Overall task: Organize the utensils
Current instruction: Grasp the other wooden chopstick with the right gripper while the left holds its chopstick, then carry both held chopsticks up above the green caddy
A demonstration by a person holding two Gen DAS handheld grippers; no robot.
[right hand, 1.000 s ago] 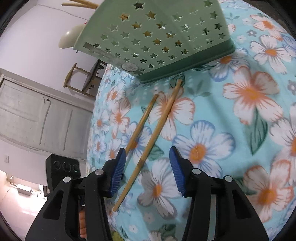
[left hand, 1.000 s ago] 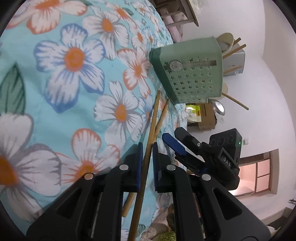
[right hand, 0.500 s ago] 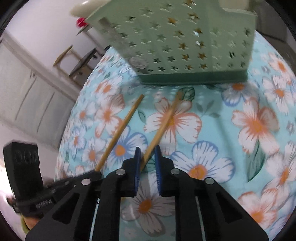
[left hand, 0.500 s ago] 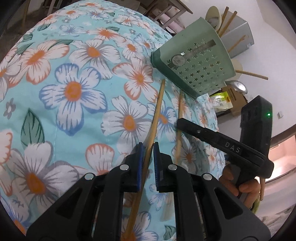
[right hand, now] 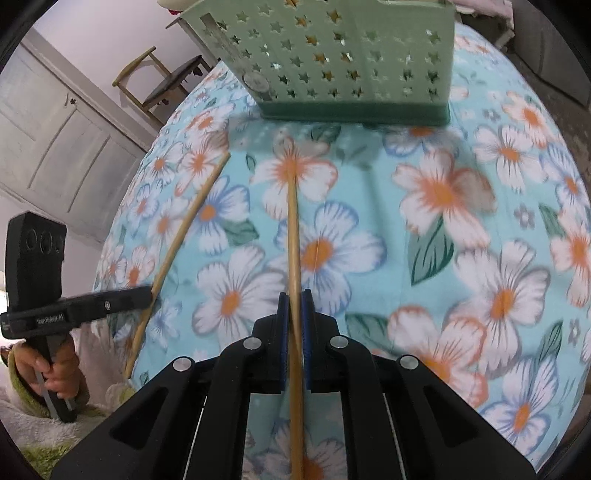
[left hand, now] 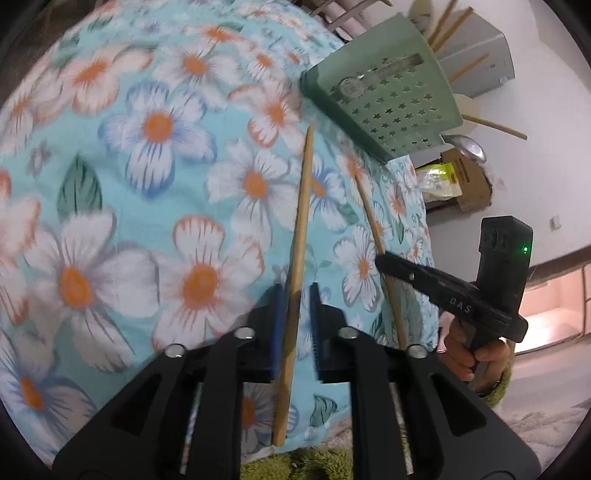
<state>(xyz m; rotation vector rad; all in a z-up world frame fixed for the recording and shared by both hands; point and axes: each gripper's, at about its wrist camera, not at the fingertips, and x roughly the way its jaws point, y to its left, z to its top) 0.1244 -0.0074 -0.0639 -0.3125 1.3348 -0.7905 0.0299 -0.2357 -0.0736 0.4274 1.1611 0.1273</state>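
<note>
Here, right gripper point(right hand: 293, 325) clamped on one chopstick point(right hand: 294, 236); left gripper point(left hand: 296, 321) just loosening, slightly parted around the other chopstick point(left hand: 301, 221), green holder point(right hand: 332, 55) at twelve o'clock.

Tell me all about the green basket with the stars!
The basket is pale green plastic with a darker green base, and its walls are punched with rows of little star holes. A round silvery badge sits on one wall. It stands upright on the flowery cloth. Wooden sticks and a pale spoon poke out of its top. Neither gripper touches it.
</note>
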